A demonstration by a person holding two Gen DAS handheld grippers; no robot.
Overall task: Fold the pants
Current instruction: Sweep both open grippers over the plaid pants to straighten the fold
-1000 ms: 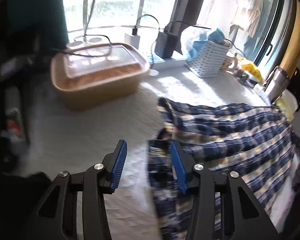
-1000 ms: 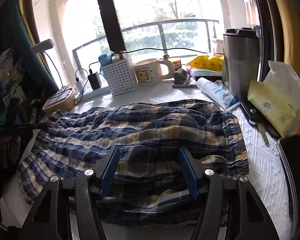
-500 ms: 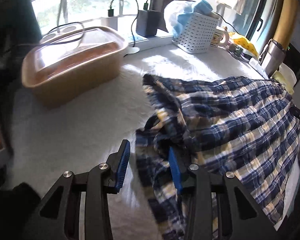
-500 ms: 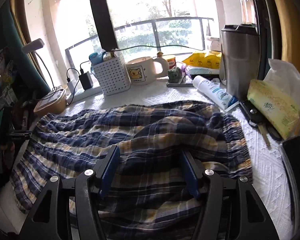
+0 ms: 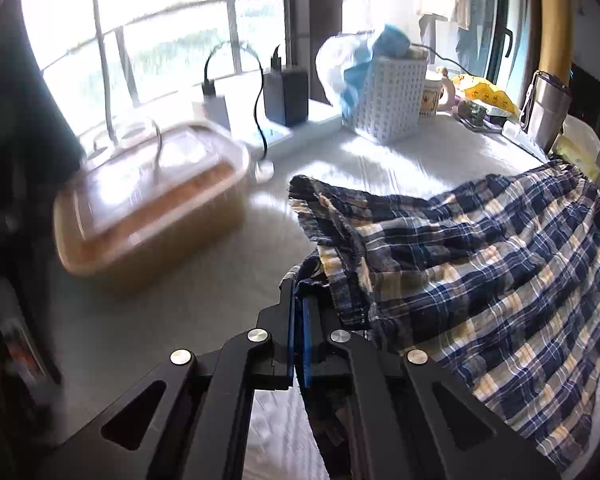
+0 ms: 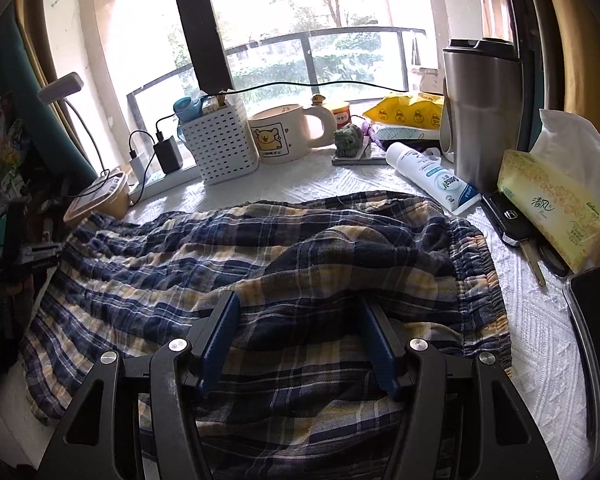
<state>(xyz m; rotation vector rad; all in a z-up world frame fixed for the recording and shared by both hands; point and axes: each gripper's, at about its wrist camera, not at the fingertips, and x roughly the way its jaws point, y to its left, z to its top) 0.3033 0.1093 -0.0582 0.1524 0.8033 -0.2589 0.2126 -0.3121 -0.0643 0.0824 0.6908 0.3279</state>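
Left tongs [image 5: 299,312] are pinching shut on a bunched dark edge of the plaid pants [image 5: 480,272] at what looks like the leg-hem end, lifting that fold slightly off the white-covered counter [image 5: 172,308]. Right tongs [image 6: 298,330] are hovering with their jaws wide apart low over the middle of the pants, gripping nothing; whether the pads are brushing the cloth cannot be told. The pants are lying spread across the counter, rumpled, with the elastic waistband [image 6: 480,264] sitting toward the right side, near a white tube [image 6: 432,176] and a tissue pack [image 6: 556,208]. Judging by this, the fold is only beginning: one end is being taken up, no clean crease is showing, and the legs are probably waiting to be carried over toward the waistband and smoothed. Farther back, a lidded tan container [image 5: 152,208] is sitting beside the hem end, and beyond it a white basket [image 6: 222,144], a cream mug [image 6: 286,132] and a steel tumbler [image 6: 480,108] are lining the window side.
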